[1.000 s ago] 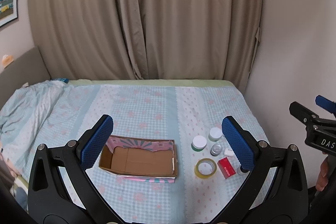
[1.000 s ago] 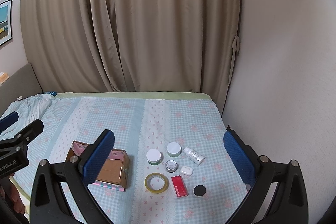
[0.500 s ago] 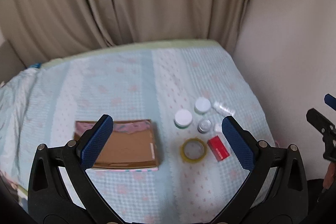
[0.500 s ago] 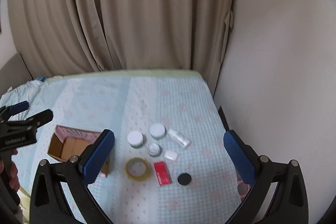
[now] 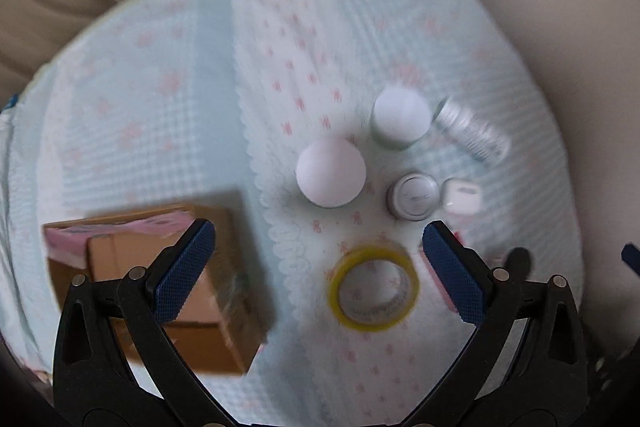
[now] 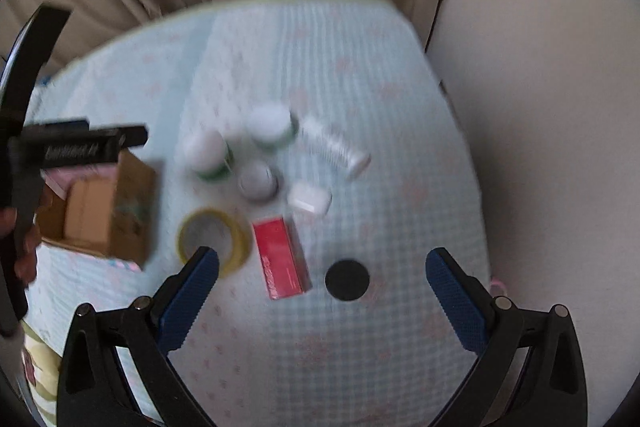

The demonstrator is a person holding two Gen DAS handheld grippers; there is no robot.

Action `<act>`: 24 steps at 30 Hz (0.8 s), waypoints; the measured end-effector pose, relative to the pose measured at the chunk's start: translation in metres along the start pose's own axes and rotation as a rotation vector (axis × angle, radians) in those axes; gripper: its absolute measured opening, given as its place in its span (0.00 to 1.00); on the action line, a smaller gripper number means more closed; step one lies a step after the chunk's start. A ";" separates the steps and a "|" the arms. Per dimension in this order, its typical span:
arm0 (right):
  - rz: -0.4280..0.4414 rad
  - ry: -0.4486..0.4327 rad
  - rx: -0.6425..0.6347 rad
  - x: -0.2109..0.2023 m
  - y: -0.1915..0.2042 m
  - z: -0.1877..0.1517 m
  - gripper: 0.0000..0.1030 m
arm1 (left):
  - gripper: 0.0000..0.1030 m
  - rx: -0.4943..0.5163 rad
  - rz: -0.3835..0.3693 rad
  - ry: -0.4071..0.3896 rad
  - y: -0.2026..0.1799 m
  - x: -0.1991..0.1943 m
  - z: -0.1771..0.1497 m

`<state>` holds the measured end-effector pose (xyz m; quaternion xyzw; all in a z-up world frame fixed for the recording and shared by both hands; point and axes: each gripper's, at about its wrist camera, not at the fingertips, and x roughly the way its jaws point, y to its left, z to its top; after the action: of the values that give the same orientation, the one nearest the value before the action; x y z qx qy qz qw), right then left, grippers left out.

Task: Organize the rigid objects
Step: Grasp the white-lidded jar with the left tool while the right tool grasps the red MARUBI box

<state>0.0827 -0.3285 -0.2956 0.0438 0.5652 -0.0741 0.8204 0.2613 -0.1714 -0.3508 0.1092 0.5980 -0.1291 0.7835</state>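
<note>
Blue-padded left gripper (image 5: 318,265) spread wide above yellow tape roll (image 5: 374,291), cardboard box (image 5: 160,287) behind its left finger. Right gripper (image 6: 322,297) equally wide, empty, over red box (image 6: 282,259) and black disc (image 6: 347,279)

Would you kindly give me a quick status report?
Both grippers open, empty, above the bedspread. Cardboard box holds nothing visible; items lie beside it. Nothing blocking.

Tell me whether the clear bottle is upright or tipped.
Tipped: the bottle lies on its side on the bedspread, long body flat, beside a white-lidded jar.
</note>
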 end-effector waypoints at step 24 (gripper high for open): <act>0.054 0.311 -0.313 0.200 0.056 -0.005 0.67 | 0.83 0.076 0.019 0.153 -0.009 0.176 0.019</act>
<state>0.1573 -0.2872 -0.4844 -0.0583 0.6881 0.0441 0.7219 0.3199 -0.1990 -0.5157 0.1540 0.6495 -0.1353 0.7322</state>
